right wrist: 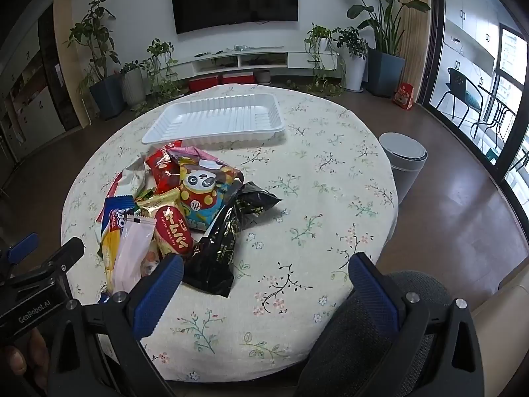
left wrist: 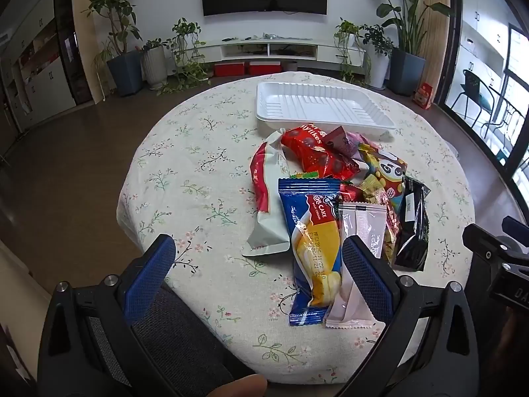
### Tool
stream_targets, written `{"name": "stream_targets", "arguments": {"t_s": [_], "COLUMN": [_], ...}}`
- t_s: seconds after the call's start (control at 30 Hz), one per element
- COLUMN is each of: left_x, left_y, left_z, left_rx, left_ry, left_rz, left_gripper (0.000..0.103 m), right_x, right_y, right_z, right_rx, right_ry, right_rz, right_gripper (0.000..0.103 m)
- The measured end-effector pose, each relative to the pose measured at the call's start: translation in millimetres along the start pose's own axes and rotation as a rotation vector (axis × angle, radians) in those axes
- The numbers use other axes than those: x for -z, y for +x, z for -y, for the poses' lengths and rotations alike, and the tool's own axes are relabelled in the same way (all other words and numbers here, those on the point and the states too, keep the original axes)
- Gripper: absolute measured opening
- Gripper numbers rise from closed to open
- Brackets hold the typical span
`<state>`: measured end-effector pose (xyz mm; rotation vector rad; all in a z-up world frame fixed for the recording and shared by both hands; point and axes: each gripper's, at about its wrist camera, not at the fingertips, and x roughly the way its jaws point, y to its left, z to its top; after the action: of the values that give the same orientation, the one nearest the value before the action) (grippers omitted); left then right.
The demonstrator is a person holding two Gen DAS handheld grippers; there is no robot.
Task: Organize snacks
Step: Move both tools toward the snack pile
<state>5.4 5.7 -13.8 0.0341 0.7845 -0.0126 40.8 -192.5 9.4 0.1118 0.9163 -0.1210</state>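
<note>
On the round table with the floral cloth (right wrist: 330, 178):

1. White tray (left wrist: 264, 106), empty, at the far side, just beyond the snack pile.
2. Snack pile (right wrist: 185, 198), loose and overlapping: blue cake packet (left wrist: 310, 231), pale pink sachet (left wrist: 360, 228) lying partly over it, black packet (right wrist: 224, 248), panda-print bag (right wrist: 201, 192), red cookie bag (left wrist: 314, 155), white-and-red pouch (left wrist: 267, 198). None is in the tray yet.
3. Left gripper (left wrist: 259, 271), spread wide, holding nothing, poised above the near ends of the blue packet and pink sachet.
4. Right gripper (right wrist: 266, 284), likewise spread and empty, over bare cloth beside the black packet.
5. Risks, as judged: closing on overlapped wrappers could lift two packets at once or drag neighbours off the pile; glossy film may slip from the pads; a hard pinch could crush the soft cake; the two grippers work close together and could collide.
</note>
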Motion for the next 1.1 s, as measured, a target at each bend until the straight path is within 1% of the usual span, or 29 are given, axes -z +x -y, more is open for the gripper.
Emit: {"name": "stream_targets", "arguments": {"t_s": [0.2,0.23,0.27,0.3,0.33,0.37,0.4,0.43,0.5,0.53,0.57,0.6,0.63,0.7,0.77,0.8,0.87,0.93,0.97,1.03,1.1], "left_x": [3.6,5.4,7.4,9.8,11.2,14.1,17.8,21.9,30.5,33.4,35.1,34.8,32.9,24.7,11.0,4.8,-15.5,-35.0,-44.7,-63.7,-78.2], "left_y": [2.3,2.3,2.8,4.4,8.1,12.8,16.8,18.4,17.3,20.0,24.0,25.7,25.6,24.5,29.7,33.9,42.7,53.6,59.5,73.0,89.3], "left_z": [0.5,-0.5,-3.8,-8.0,-11.7,-14.1,-14.9,-14.9,-15.8,-17.9,-22.7,-29.3,-32.8,-33.8,-31.7,-33.1,-40.8,-54.1,-58.0,-57.9,-55.4], "left_rx": [-0.011,0.002,0.037,0.090,0.140,0.180,0.199,0.202,0.172,0.153,0.148,0.169,0.184,0.199,0.195,0.206,0.265,0.325,0.327,0.306,0.321], "left_ry": [0.014,0.021,0.021,0.010,0.001,0.005,0.023,0.049,0.086,0.077,0.039,-0.013,-0.038,-0.023,0.005,0.003,-0.043,-0.095,-0.092,-0.050,-0.006], "left_rz": [0.012,0.018,0.017,0.006,-0.031,-0.079,-0.112,-0.124,-0.135,-0.176,-0.215,-0.214,-0.197,-0.157,-0.153,-0.157,-0.171,-0.173,-0.182,-0.202,-0.241], "left_gripper": [0.102,0.102,0.102,0.102,0.102,0.102,0.103,0.103,0.103,0.103,0.102,0.101,0.101,0.101,0.101,0.101,0.101,0.101,0.101,0.101,0.099], "right_x": [-1.2,-1.3,-0.6,0.0,0.7,1.2,1.6,2.8,2.7,3.0,3.0,2.5,2.0,0.2,-1.7,-2.5,-2.8,-3.9,-4.2,-4.4,-4.1], "right_y": [4.8,5.1,3.2,-1.2,-4.2,-5.3,-5.8,-8.8,-5.2,-5.3,-5.1,-3.9,-2.5,3.0,8.3,11.2,15.5,20.6,23.1,27.3,32.5], "right_z": [-2.8,-2.7,0.1,2.1,3.8,2.7,0.0,2.8,6.9,9.8,13.2,17.2,20.5,26.8,29.6,30.3,29.9,27.9,26.9,26.4,26.7], "right_rx": [-0.011,-0.014,-0.018,-0.022,-0.027,-0.037,-0.044,-0.060,-0.084,-0.100,-0.114,-0.131,-0.152,-0.202,-0.241,-0.254,-0.283,-0.310,-0.317,-0.324,-0.326], "right_ry": [0.003,0.001,-0.002,-0.010,-0.020,-0.030,-0.037,-0.041,-0.044,-0.041,-0.034,-0.022,-0.009,0.021,0.045,0.055,0.066,0.069,0.072,0.086,0.102], "right_rz": [-0.017,-0.018,-0.017,-0.012,-0.006,0.000,0.001,0.006,0.005,0.006,0.005,0.001,-0.006,-0.037,-0.066,-0.076,-0.096,-0.117,-0.126,-0.140,-0.157], "right_gripper": [0.102,0.102,0.102,0.102,0.102,0.102,0.102,0.102,0.102,0.101,0.101,0.099,0.097,0.094,0.092,0.090,0.085,0.077,0.075,0.066,0.064]}}
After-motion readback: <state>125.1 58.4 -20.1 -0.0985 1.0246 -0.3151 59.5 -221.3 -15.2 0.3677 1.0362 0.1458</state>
